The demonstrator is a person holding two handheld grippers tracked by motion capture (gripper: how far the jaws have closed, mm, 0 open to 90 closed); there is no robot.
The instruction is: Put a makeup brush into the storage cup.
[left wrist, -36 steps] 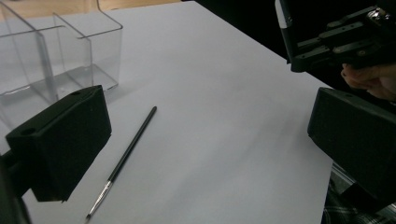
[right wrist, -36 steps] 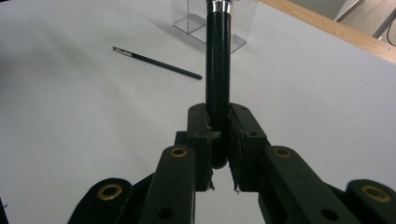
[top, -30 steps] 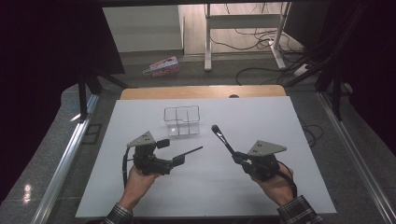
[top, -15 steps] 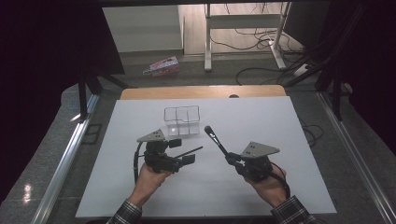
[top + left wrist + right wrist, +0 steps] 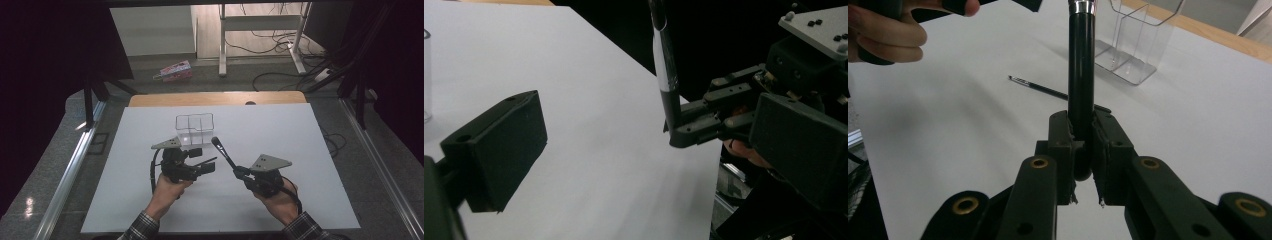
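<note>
My right gripper (image 5: 240, 173) (image 5: 1082, 136) is shut on the lower end of a thick black brush handle (image 5: 223, 151) (image 5: 1081, 65) (image 5: 664, 70), which slants up and away to the left with its tip near the clear acrylic holder (image 5: 195, 126) (image 5: 1134, 49). My left gripper (image 5: 203, 160) stands open just left of that brush, jaws pointing right; one black finger (image 5: 499, 145) shows in the left gripper view. A thin black brush (image 5: 1047, 90) (image 5: 210, 161) lies flat on the white table between the two grippers, by the left jaws.
The white tabletop (image 5: 300, 150) has a wooden strip (image 5: 215, 99) along its far edge. Metal rails run down both sides. On the floor beyond lie a coloured box (image 5: 174, 71), cables and desk legs. Dark curtains hang left and right.
The two grippers have drawn closer: the left one moved right, the right one moved left with the black brush still in its jaws.
</note>
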